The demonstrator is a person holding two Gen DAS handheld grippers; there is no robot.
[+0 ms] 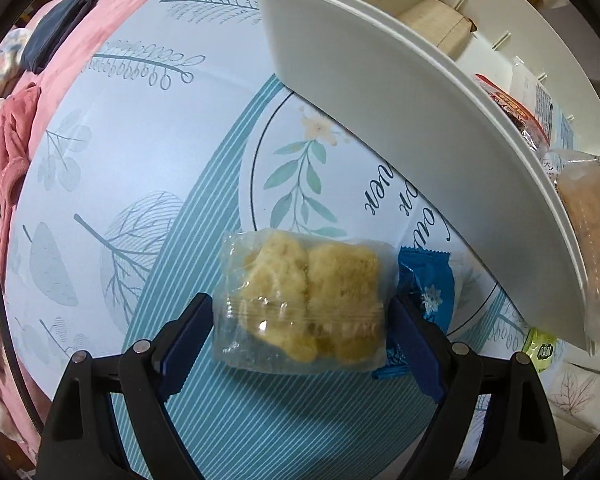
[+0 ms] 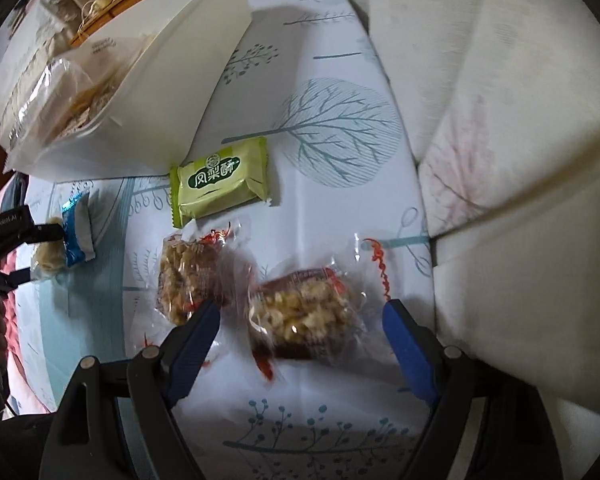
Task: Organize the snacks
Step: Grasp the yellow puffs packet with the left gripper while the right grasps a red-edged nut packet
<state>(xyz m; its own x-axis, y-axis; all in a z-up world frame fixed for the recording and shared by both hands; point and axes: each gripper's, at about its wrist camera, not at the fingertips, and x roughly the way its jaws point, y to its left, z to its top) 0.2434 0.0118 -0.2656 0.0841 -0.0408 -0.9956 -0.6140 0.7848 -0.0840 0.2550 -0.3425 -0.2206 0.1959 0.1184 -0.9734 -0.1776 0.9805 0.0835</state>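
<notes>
Slippage is the risk: left gripper [image 1: 302,316] clamps clear-wrapped yellow biscuit packet [image 1: 304,300] by its slick film, near white plastic bin [image 1: 380,92], while right gripper [image 2: 302,316] straddles, wide open, red-trimmed nut brittle packet [image 2: 304,312].

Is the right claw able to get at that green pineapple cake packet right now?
Probably yes: the right claw is open, and the green packet lies uncovered beyond two nut-bar packets, which it must pass over.

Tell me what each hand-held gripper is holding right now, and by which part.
The left hand-held gripper pinches the clear pack of yellow puffed snacks across its short ends. The right hand-held gripper is open, straddling a walnut-date packet, holding nothing.
</notes>
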